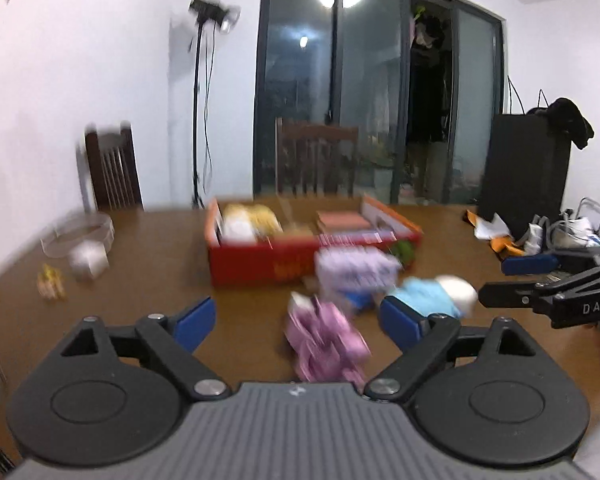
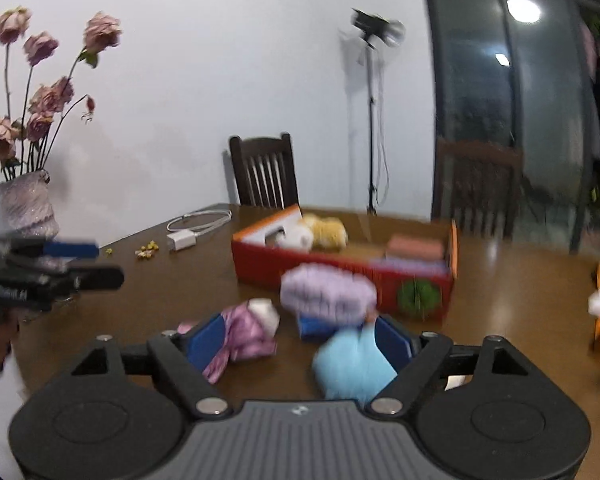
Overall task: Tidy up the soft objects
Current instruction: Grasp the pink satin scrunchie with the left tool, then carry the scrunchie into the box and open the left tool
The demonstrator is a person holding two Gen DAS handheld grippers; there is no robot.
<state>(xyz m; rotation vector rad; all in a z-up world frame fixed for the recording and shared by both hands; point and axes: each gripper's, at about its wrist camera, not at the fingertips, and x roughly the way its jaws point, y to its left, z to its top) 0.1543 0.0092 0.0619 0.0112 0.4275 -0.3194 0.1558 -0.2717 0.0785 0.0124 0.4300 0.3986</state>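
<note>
Wood table [image 2: 520, 300]: red box [image 2: 268, 264], pink [image 2: 248, 332], blue [image 2: 352, 364] & lilac [image 2: 328, 294] soft toys.

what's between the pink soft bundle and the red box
In the right wrist view, bare brown tabletop separates the pink bundle from the red box.

Left tool [image 1: 296, 320] fills the lower frame, blue pads spread wide, gripping nothing. Right tool [image 2: 300, 340] likewise gapes, lower centre, unclamped; both angle slightly downward, side by side.
</note>
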